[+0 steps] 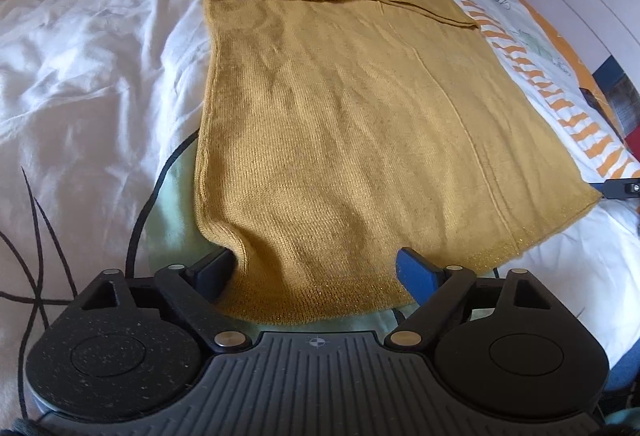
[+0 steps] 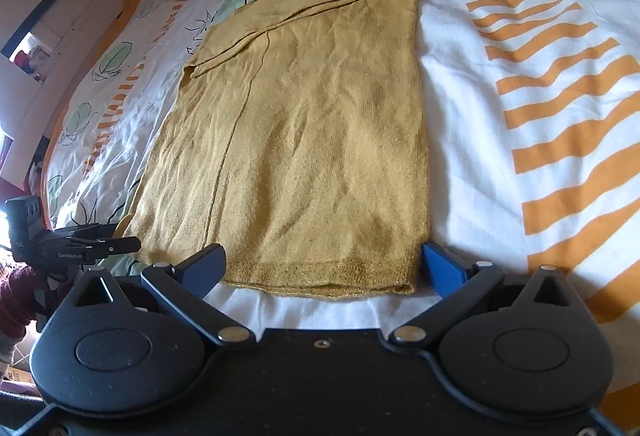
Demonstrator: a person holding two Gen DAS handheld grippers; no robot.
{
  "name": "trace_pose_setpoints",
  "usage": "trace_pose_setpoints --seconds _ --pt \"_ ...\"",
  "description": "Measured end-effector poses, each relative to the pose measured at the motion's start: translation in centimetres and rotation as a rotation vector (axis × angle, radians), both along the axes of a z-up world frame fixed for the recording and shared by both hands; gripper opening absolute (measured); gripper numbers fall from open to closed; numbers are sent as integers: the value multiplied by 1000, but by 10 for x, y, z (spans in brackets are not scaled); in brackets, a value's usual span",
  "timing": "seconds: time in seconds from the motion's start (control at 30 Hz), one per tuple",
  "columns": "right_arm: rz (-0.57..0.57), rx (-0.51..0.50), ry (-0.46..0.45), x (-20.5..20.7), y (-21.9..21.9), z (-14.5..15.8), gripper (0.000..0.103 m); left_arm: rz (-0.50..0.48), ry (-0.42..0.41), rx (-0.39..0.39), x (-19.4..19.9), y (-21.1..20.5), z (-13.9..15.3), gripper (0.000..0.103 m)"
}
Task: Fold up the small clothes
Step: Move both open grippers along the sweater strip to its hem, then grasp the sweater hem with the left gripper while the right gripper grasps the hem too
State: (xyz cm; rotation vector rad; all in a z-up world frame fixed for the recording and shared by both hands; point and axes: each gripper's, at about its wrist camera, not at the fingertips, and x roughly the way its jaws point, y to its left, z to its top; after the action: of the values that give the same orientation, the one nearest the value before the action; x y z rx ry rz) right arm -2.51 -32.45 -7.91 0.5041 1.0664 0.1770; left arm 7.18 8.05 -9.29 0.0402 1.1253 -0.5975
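Left gripper [image 1: 316, 272]: jaws spread wide, straddling near hem of mustard knit garment [image 1: 340, 115], pads not pressing. Right gripper [image 2: 324, 268]: jaws released, flanking same hem's right corner. Garment: flat, sleeves folded across top, on leaf-and-stripe printed bedspread [image 2: 520, 75].

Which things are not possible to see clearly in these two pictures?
- Left wrist view: the right gripper is cut off by the frame's right edge, so its fingers stay hidden.
- Right wrist view: the left gripper shows side-on; its opening cannot be read there.
- Both views: the sweater hides its own underside and folded layers.
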Motion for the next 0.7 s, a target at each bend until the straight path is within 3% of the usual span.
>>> trace_pose_setpoints --seconds 0.07,0.23,0.4,0.57,0.7 --pt "-7 14 3 1 -2 -1 103 6 -8 2 0 1 1 80" --pt "-20 52 9 5 -6 -5 103 63 -13 -11 2 10 4 56" --pt "-33 66 21 11 -6 -9 101 88 -17 -19 2 14 5 50" --pt "-77 68 36 8 -17 -2 81 82 -31 7 -3 14 10 48" --pt "-135 96 84 6 -41 1 62 128 -34 -5 -5 22 12 35"
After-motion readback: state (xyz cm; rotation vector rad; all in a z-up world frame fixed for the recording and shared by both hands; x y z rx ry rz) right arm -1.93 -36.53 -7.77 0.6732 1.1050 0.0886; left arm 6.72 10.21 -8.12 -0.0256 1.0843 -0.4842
